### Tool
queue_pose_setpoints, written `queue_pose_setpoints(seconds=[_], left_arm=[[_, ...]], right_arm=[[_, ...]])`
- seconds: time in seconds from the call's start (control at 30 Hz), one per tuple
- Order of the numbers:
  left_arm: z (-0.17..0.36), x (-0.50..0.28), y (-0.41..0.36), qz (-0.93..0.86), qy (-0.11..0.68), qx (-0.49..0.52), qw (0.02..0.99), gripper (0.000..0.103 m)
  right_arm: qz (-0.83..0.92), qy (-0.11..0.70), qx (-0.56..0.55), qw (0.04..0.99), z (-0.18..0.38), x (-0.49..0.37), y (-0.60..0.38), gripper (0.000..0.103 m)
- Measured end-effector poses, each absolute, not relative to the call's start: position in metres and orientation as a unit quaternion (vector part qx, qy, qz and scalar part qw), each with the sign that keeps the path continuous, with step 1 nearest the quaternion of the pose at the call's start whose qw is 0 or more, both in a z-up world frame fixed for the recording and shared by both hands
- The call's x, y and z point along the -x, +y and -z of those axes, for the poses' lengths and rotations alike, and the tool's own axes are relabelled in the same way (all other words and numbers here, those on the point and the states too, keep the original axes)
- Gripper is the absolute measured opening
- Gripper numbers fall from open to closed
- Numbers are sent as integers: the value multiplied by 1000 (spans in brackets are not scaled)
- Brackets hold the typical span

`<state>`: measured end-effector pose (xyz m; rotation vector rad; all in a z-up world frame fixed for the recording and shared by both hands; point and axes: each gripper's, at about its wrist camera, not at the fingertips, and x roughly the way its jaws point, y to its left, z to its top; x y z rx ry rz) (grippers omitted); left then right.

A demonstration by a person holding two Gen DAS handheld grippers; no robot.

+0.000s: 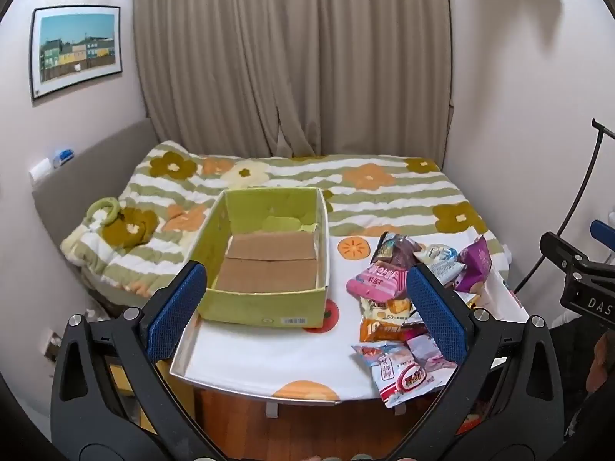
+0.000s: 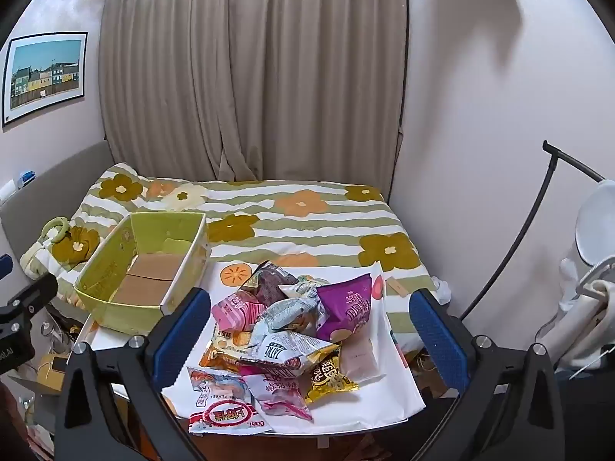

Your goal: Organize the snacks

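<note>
Snack packets (image 2: 276, 342): a loose heap of about a dozen sealed foil and plastic bags, lying on the right part of the tabletop (image 1: 269, 361). They overlap one another at all angles. A purple bag (image 2: 346, 307) sits at the heap's far right, a pink one (image 2: 234, 311) at its left, a gold one (image 2: 330, 378) near the front, and a red-and-white packet (image 2: 219, 415) overhangs the near edge. The wrappers look crinkled and slippery (light, likely to slide or drag a neighbour when pulled).

Green box (image 1: 269, 261): open-topped cardboard, standing on the left part of the tabletop, near the heap but not touching it. Its brown floor shows bare; no packet is inside.

Stage, as judged: sorting not yet begun. Nothing is held and nothing is stowed.

Right claw (image 2: 307, 330): released, jaws spread wide, hovering above the heap and framing it, grasping nothing. Left claw (image 1: 307, 307): likewise released and wide, poised over the gap between box and heap, holding nothing.

Next move, as judged: lower one claw onto a top-lying packet, pinch it by a free edge or the puffed body, lift clear of the others, then carry it into the box. The overhanging front packet risks falling to the floor if the heap is disturbed.

Beyond the tabletop: a bed with flowered cover (image 1: 384, 188).
</note>
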<state>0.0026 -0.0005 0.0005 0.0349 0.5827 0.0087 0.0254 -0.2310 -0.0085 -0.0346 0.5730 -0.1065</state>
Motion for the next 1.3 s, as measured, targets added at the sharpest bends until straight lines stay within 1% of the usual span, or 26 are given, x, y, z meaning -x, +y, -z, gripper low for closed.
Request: queue_pose_setpoints(seconds=[0.07,0.13,0.3,1.3], left_arm=[[-3,-6,-8,-10,294,-31,955,103],[-5,4,-13,-3,265,-31,964,103],[-6,4,-6,9,277,-8,961,103],[-10,12,-21,-2,279,-16,960,103]], right_arm=[[48,285,15,957,7,-25,-232,103],[47,284,13,958,6,-22,-235,103],[57,283,7,957,4,-11,-240,103],[46,285,1,957,-1,-15,-246,103]])
